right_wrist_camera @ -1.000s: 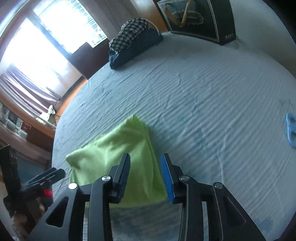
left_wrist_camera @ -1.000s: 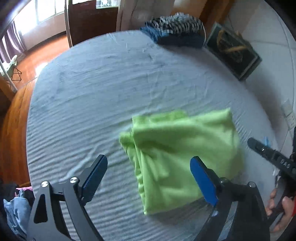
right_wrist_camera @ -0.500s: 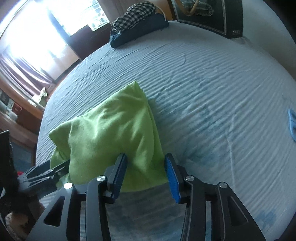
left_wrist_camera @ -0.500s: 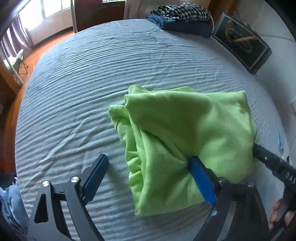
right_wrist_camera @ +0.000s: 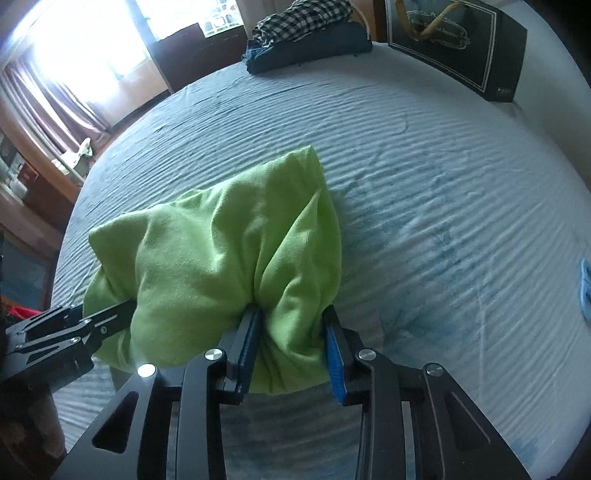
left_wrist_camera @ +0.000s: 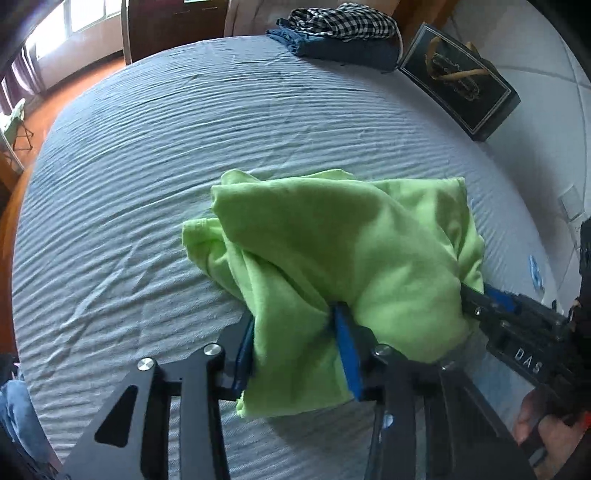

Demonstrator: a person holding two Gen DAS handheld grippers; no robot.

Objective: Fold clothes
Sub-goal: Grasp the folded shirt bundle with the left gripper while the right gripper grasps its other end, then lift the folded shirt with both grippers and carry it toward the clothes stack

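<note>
A folded lime-green garment (left_wrist_camera: 332,266) lies bunched on the blue-grey striped bed sheet (left_wrist_camera: 147,155). My left gripper (left_wrist_camera: 295,354) is shut on its near left edge, with cloth bulging between the blue pads. My right gripper (right_wrist_camera: 291,350) is shut on its near right edge (right_wrist_camera: 295,295). In the left wrist view the right gripper (left_wrist_camera: 517,332) reaches into the cloth from the right. In the right wrist view the left gripper (right_wrist_camera: 74,328) shows at the left edge. The garment (right_wrist_camera: 221,251) is gathered up and puckered between the two grips.
A stack of folded clothes, checked on dark blue (left_wrist_camera: 343,33), sits at the far edge of the bed. A dark box with a gold emblem (left_wrist_camera: 461,81) stands at the far right. A small blue object (right_wrist_camera: 585,288) lies on the sheet to the right. Wooden floor and window lie beyond.
Both grippers moved forward onto the green garment and closed on its near edge. The flat folded cloth has bunched up between them.
</note>
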